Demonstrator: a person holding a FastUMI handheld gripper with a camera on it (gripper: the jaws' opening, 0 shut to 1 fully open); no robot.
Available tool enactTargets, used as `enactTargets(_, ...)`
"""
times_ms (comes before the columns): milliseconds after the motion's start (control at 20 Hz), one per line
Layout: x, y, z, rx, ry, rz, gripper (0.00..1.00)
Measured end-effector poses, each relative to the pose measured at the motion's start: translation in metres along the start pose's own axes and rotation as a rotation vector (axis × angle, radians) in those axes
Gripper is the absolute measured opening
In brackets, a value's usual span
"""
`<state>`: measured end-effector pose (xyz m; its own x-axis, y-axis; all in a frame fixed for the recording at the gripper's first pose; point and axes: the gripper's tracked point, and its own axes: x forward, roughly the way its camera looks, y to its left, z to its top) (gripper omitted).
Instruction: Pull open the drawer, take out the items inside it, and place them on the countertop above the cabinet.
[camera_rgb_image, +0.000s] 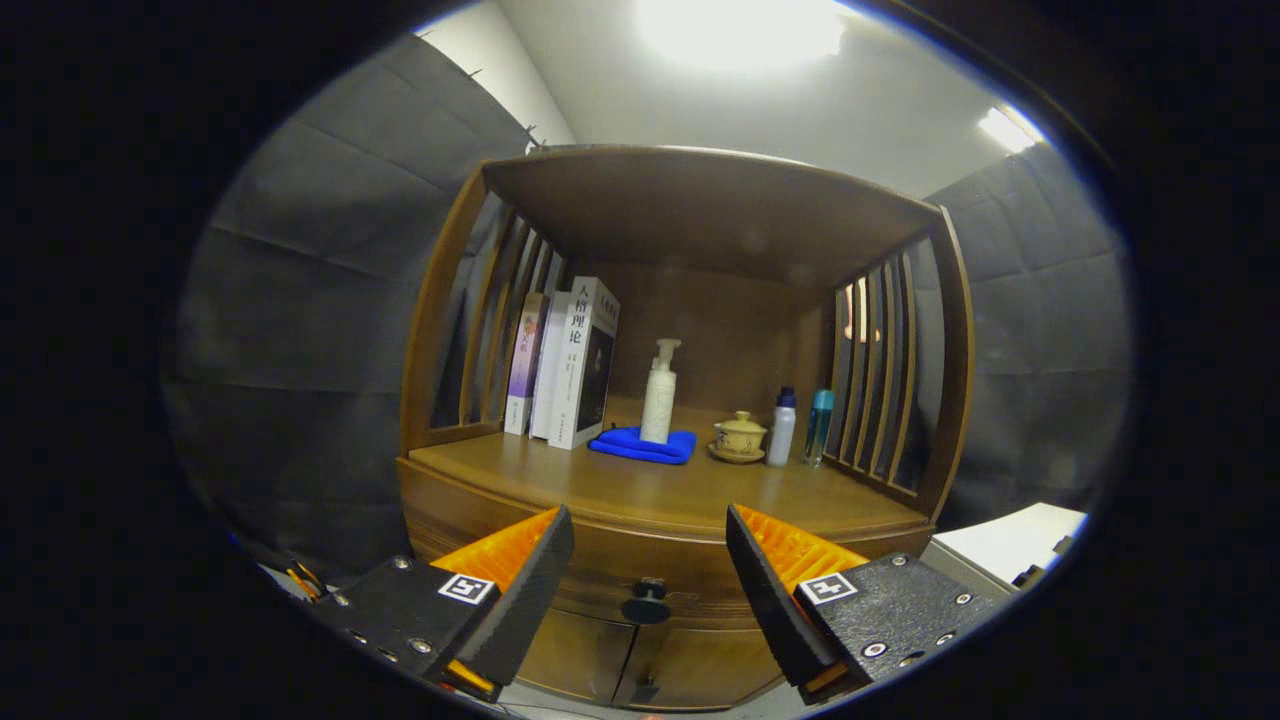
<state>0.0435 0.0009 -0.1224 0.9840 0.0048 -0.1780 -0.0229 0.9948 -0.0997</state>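
A wooden cabinet with slatted sides stands against the black booth wall. Its desk carries three books leaning at the left, a blue cloth under a white pump bottle, a lidded cup, and two small bottles by the right slats. Below, the drawer is closed, its dark knob between the fingers. The hand-held gripper is wide open, holding nothing.

Gripper: I see it level and pointing straight ahead.
Jaws: I see them spread wide apart, nothing between them.
Fingers: I count two, black with orange ribbed inner pads, touching nothing.
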Motion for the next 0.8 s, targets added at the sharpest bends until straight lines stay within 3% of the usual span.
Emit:
enactTargets(450, 0.027, 0.011, -0.043, 0.099, 0.110, -0.005, 0.95)
enactTargets(800, 0.038, 0.017, -0.085, 0.072, 0.185, -0.034, 0.95)
